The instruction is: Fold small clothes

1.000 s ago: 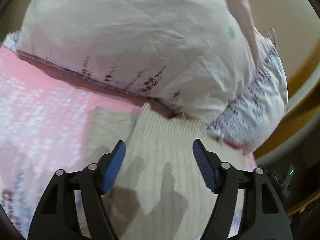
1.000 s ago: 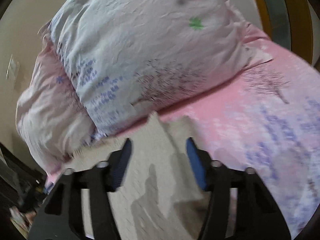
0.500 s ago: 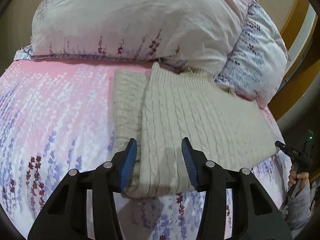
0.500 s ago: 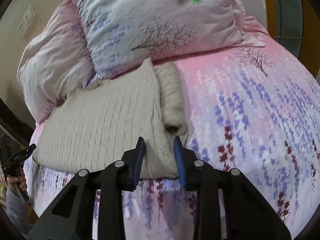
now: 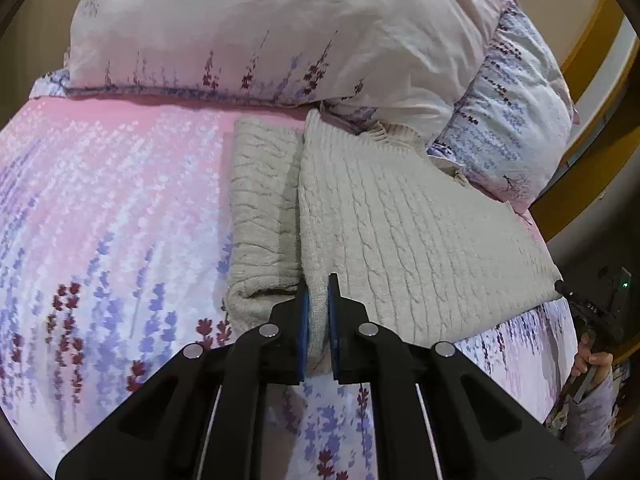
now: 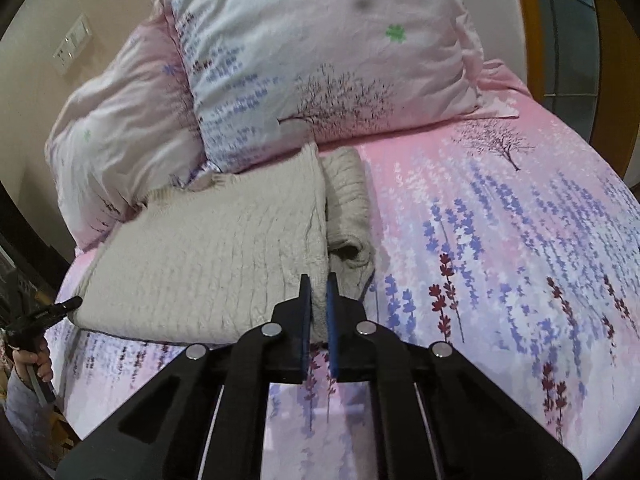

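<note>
Both grippers closed since — left gripper (image 5: pixel 317 312), right gripper (image 6: pixel 316 300) pinching sweater (image 5: pixel 400 232).

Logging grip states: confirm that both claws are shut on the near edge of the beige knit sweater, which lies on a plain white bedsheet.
Not right. The bedsheet is pink with a purple floral print, as the right wrist view shows. The left claw and right claw are indeed shut on the near edge of the beige knit sweater.
</note>
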`<action>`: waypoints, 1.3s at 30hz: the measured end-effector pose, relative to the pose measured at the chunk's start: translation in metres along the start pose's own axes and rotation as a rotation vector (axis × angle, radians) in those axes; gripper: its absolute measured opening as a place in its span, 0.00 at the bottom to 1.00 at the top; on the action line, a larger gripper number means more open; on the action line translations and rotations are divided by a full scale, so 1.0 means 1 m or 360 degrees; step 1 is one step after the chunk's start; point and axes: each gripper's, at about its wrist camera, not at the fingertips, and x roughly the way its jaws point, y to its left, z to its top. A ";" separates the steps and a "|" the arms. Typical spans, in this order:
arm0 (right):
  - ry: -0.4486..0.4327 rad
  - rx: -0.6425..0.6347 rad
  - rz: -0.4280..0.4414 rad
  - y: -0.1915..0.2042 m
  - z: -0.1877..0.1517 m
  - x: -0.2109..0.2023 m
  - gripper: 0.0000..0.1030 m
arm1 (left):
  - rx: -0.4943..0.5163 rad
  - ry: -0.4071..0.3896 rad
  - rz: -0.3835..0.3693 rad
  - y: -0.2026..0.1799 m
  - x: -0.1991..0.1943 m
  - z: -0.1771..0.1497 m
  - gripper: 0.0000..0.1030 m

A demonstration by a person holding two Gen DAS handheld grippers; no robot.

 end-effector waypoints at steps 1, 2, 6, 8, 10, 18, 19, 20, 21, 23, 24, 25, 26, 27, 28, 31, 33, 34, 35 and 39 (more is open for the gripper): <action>0.0003 0.0001 -0.0002 0.000 -0.001 -0.001 0.06 | 0.0009 -0.0005 0.0006 0.001 -0.002 0.000 0.07; 0.0012 -0.0001 -0.0013 0.000 -0.004 -0.001 0.06 | 0.0013 -0.0007 0.0012 0.002 -0.003 0.000 0.07; 0.0110 0.0028 -0.0105 -0.008 -0.015 0.015 0.06 | 0.0006 0.0041 0.0030 0.009 0.007 -0.003 0.07; 0.0121 0.0033 -0.0130 -0.008 -0.018 0.019 0.06 | 0.0035 0.0041 0.0054 0.007 0.010 -0.004 0.07; 0.0132 -0.0008 -0.0175 -0.002 -0.017 0.020 0.09 | 0.0071 0.0040 0.0072 0.002 0.010 -0.003 0.07; -0.0115 -0.0117 -0.0188 0.024 0.005 -0.002 0.39 | 0.0109 -0.0200 0.0104 -0.018 -0.022 0.011 0.33; -0.0100 -0.0169 -0.0184 0.034 0.008 0.005 0.39 | 0.0118 -0.0215 0.0080 -0.025 -0.021 0.013 0.39; -0.0084 -0.0202 -0.0179 0.042 0.010 0.012 0.42 | 0.0141 -0.0211 0.0043 -0.035 -0.016 0.015 0.47; -0.0065 -0.0231 -0.0164 0.049 0.011 0.018 0.44 | 0.0163 -0.0196 0.0029 -0.042 -0.010 0.018 0.48; -0.0028 -0.0285 -0.0148 0.065 0.012 0.035 0.51 | 0.0231 -0.0146 0.0009 -0.060 0.005 0.019 0.50; -0.0011 -0.0309 -0.0154 0.071 0.013 0.042 0.52 | 0.0256 -0.0110 0.0011 -0.066 0.017 0.020 0.50; 0.0011 -0.0342 -0.0169 0.078 0.013 0.051 0.54 | 0.0255 -0.0082 0.0027 -0.067 0.025 0.021 0.51; 0.0035 -0.0364 -0.0195 0.081 0.012 0.059 0.55 | 0.0237 -0.0045 0.0046 -0.067 0.034 0.021 0.51; 0.0062 -0.0375 -0.0221 0.084 0.010 0.064 0.60 | 0.0200 0.0015 0.0070 -0.064 0.046 0.021 0.51; 0.0129 -0.0388 -0.0265 0.085 0.008 0.076 0.63 | 0.0190 0.0029 0.0073 -0.063 0.052 0.020 0.52; 0.0182 -0.0432 -0.0325 0.085 0.002 0.089 0.69 | 0.0195 -0.0001 0.0060 -0.062 0.046 0.016 0.53; 0.0172 -0.0408 -0.0321 0.085 0.005 0.085 0.69 | 0.0156 -0.0037 0.0019 -0.056 0.035 0.018 0.53; 0.0156 -0.0393 -0.0305 0.085 0.006 0.082 0.69 | 0.0132 -0.0079 0.0021 -0.050 0.026 0.019 0.54; 0.0137 -0.0381 -0.0284 0.087 0.008 0.080 0.69 | 0.0097 -0.0137 0.0046 -0.040 0.016 0.022 0.59; 0.0115 -0.0386 -0.0212 0.101 0.015 0.081 0.70 | -0.0109 -0.0157 0.0149 0.005 0.006 0.035 0.65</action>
